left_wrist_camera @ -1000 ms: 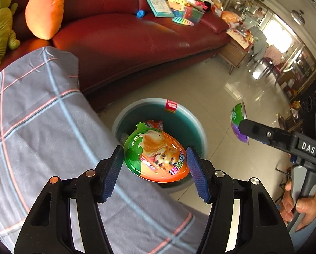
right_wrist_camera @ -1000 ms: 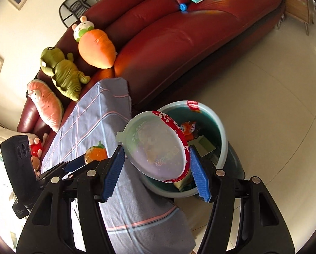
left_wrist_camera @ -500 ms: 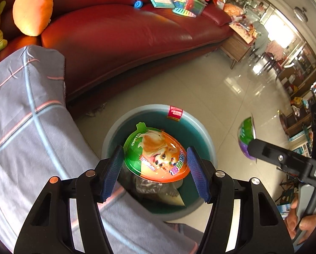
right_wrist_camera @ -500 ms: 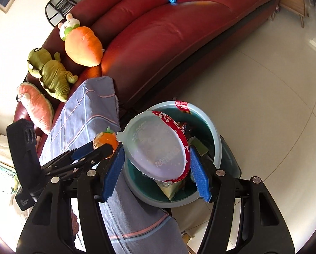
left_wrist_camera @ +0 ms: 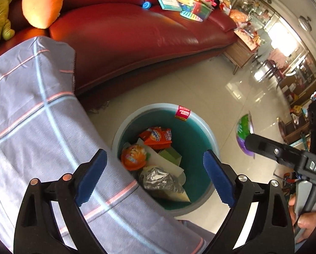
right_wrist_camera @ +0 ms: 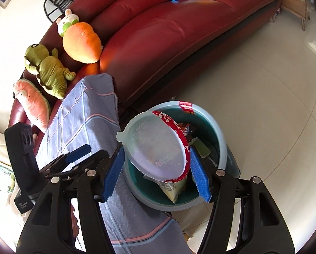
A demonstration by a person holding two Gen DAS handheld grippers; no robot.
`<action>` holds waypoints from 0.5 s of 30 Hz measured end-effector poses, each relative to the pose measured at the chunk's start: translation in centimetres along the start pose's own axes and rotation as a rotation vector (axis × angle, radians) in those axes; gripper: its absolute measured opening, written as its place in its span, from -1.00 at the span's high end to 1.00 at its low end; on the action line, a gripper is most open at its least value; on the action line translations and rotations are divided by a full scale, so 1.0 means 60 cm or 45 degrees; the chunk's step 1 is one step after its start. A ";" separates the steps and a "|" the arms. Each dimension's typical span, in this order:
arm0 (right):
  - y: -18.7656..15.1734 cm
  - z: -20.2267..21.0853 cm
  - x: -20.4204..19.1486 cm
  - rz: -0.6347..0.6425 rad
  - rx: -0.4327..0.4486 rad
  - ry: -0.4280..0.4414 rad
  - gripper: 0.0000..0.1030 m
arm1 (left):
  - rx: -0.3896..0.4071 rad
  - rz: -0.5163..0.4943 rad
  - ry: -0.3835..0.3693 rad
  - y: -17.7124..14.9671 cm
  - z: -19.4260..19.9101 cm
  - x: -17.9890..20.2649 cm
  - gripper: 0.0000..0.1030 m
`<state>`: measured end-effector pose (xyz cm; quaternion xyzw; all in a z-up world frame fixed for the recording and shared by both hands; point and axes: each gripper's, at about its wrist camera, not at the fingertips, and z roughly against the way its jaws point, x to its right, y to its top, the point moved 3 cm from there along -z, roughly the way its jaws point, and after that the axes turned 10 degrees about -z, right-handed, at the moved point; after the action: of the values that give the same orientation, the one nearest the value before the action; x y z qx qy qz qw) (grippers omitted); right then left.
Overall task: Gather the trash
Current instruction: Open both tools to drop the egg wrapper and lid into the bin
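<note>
The left claw (left_wrist_camera: 154,177) was spread wide and held nothing above the teal trash bin (left_wrist_camera: 202,127), where an orange egg-shaped wrapper (left_wrist_camera: 133,157) lay among other trash. To its right, the right claw (right_wrist_camera: 157,172) pinched a clear plastic lid with a red edge (right_wrist_camera: 155,146) over the bin, near the cloth-covered surface (left_wrist_camera: 31,116)

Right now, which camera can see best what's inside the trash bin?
The left wrist camera. It looks straight down into the bin, showing wrappers and the orange egg pack. In the right wrist camera, the egg-shaped pack held in the right gripper hides most of the inside.
</note>
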<state>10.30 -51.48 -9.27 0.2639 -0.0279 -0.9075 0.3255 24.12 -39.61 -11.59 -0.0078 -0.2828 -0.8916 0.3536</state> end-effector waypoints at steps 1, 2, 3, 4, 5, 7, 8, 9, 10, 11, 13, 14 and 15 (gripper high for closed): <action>-0.001 -0.002 -0.005 0.009 -0.002 0.000 -0.15 | 0.003 0.002 0.004 -0.005 0.007 -0.002 -0.81; -0.001 -0.003 -0.009 0.016 -0.004 -0.001 -0.15 | 0.007 0.003 0.007 -0.009 0.012 -0.002 -0.82; -0.001 -0.005 -0.016 0.028 -0.007 -0.002 -0.15 | 0.013 0.003 0.009 -0.014 0.019 -0.003 -0.82; -0.001 -0.007 -0.021 0.036 -0.009 -0.002 -0.15 | 0.019 0.003 0.011 -0.018 0.025 -0.004 -0.82; 0.000 -0.010 -0.028 0.047 -0.010 -0.002 -0.15 | 0.023 0.003 0.014 -0.022 0.031 -0.005 -0.83; 0.002 -0.016 -0.039 0.063 -0.013 -0.005 -0.15 | 0.032 -0.001 0.021 -0.031 0.043 -0.005 -0.86; 0.002 -0.019 -0.043 0.068 -0.014 -0.007 -0.15 | 0.034 -0.003 0.024 -0.033 0.048 -0.006 -0.87; 0.004 -0.022 -0.051 0.079 -0.017 -0.009 -0.15 | 0.036 -0.005 0.027 -0.037 0.053 -0.008 -0.88; 0.005 -0.026 -0.059 0.093 -0.018 -0.013 -0.15 | 0.038 -0.004 0.030 -0.039 0.057 -0.011 -0.88; 0.006 -0.029 -0.067 0.108 -0.018 -0.018 -0.15 | 0.041 -0.001 0.033 -0.041 0.061 -0.014 -0.88; 0.008 -0.036 -0.081 0.134 -0.020 -0.028 -0.28 | 0.049 0.012 0.034 -0.043 0.067 -0.021 -0.88; 0.008 -0.037 -0.085 0.138 -0.015 -0.032 -0.42 | 0.052 0.020 0.030 -0.045 0.070 -0.026 -0.88; 0.008 -0.038 -0.090 0.145 -0.009 -0.035 -0.42 | 0.052 0.027 0.028 -0.047 0.072 -0.029 -0.88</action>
<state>15.22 -48.32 -8.60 0.2483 -0.0440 -0.8911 0.3773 22.80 -34.65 -9.73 0.0062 -0.2972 -0.8818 0.3661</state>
